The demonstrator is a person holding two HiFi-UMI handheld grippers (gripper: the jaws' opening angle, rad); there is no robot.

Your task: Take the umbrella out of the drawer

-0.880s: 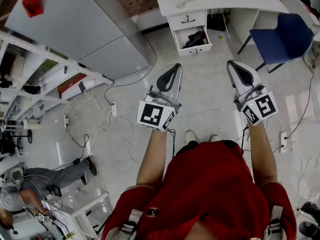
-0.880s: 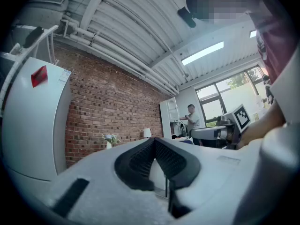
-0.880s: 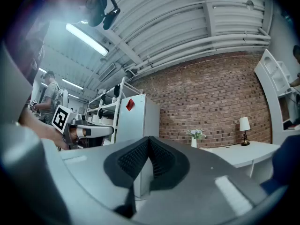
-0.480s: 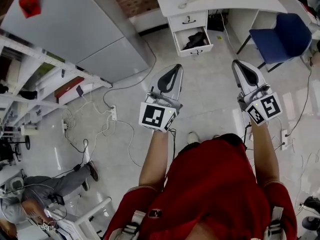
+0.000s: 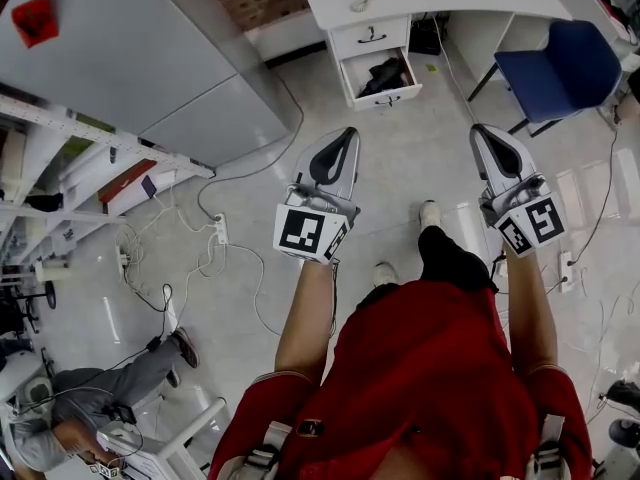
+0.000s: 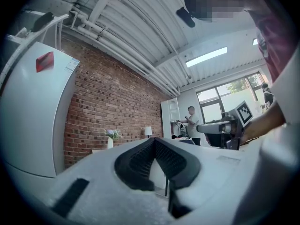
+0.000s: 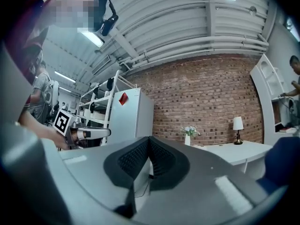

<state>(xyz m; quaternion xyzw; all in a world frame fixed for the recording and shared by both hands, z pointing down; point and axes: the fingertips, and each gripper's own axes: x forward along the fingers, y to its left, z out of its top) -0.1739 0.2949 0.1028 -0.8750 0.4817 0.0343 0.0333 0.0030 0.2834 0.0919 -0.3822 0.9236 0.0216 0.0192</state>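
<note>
Head view: left tool (image 5: pixel 343 136) and right tool (image 5: pixel 482 133) both clenched shut, gripping nothing. Umbrella (image 5: pixel 383 72) sits in the open drawer (image 5: pixel 385 96), well away.

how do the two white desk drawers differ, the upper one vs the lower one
The upper white drawer is shut; the lower white drawer is pulled out. The upper drawer's inside is hidden; the lower drawer shows a dark bundle, probably the umbrella. Both have white fronts with black handles.
</note>
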